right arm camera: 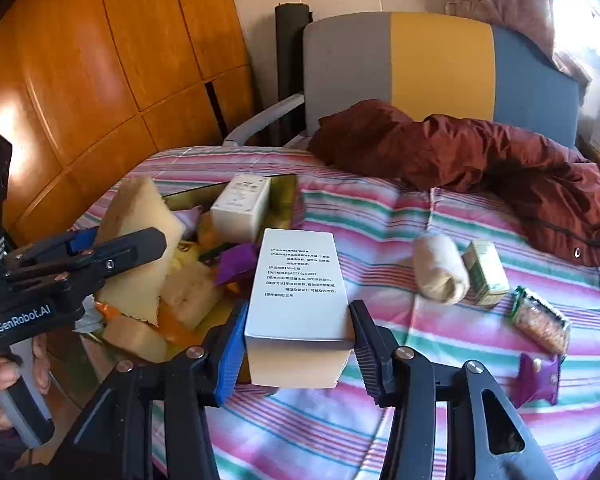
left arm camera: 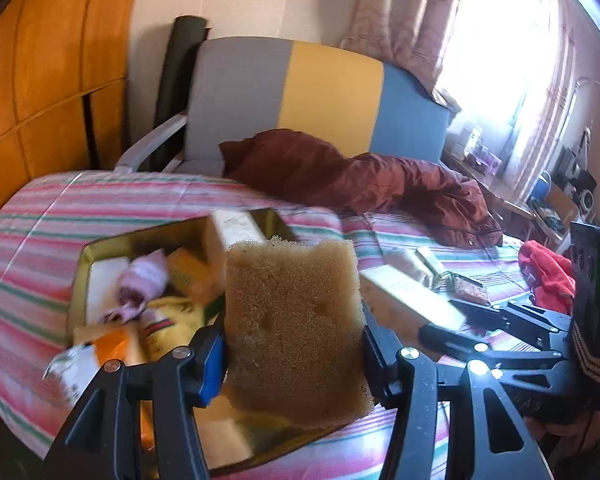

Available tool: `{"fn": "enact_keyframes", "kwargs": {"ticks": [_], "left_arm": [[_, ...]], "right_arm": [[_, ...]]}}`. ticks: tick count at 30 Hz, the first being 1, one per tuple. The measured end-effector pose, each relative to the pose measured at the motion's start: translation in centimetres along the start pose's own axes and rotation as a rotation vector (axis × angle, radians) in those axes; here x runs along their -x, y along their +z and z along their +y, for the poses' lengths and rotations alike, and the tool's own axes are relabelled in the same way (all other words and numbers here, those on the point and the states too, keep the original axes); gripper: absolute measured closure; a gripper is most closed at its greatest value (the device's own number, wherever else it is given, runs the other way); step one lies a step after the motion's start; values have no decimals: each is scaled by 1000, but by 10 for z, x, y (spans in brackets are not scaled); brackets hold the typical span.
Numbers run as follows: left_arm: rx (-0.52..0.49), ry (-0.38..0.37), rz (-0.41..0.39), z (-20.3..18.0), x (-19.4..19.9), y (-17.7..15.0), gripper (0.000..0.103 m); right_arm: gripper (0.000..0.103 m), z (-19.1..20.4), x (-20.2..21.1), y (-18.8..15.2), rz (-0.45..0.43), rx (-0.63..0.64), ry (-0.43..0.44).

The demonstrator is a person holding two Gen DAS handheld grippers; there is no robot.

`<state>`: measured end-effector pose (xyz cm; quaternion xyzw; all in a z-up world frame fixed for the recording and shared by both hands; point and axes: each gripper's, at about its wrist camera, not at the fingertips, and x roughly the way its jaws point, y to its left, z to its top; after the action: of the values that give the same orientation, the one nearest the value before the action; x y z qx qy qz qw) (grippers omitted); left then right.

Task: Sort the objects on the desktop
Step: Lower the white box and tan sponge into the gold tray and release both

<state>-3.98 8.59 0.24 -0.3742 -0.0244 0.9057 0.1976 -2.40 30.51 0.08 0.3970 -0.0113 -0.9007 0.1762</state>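
In the left wrist view my left gripper [left arm camera: 294, 360] is shut on a tan sponge [left arm camera: 296, 320], held upright over the near side of an open gold tin [left arm camera: 82, 264]. The tin is crammed with small boxes, a pink sock and packets. My right gripper [right arm camera: 298, 344] is shut on a white carton with printed text [right arm camera: 300, 292], just right of the tin [right arm camera: 286, 196]. From the right wrist view the left gripper [right arm camera: 120, 238] and its sponge [right arm camera: 140, 220] hang over the tin's left part. The right gripper [left arm camera: 446, 318] with the carton [left arm camera: 408, 292] shows at the right of the left view.
On the striped bedspread [right arm camera: 380, 420] lie a cream sock roll [right arm camera: 440, 268], a small green box [right arm camera: 486, 276], a snack packet [right arm camera: 542, 320] and a purple packet [right arm camera: 538, 376]. A maroon jacket [right arm camera: 480, 152] lies behind them. A person's hand [right arm camera: 4, 376] grips the left handle. A wooden wardrobe [right arm camera: 100, 60] stands at the left.
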Motion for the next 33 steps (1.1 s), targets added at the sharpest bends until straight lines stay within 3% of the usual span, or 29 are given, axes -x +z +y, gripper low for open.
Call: {"fn": "enact_keyframes", "kwargs": {"ticks": [9, 17, 24, 33], "left_arm": [[132, 68, -17, 67, 29, -22, 46], [219, 70, -46, 103, 27, -9, 46], [263, 79, -77, 135, 18, 17, 46], [284, 96, 0, 159, -30, 32, 44]], "right_arm": [[53, 26, 1, -1, -13, 13, 19], [53, 42, -15, 22, -34, 32, 8], [53, 58, -28, 52, -56, 39, 38], [53, 109, -80, 93, -56, 84, 90]]}}
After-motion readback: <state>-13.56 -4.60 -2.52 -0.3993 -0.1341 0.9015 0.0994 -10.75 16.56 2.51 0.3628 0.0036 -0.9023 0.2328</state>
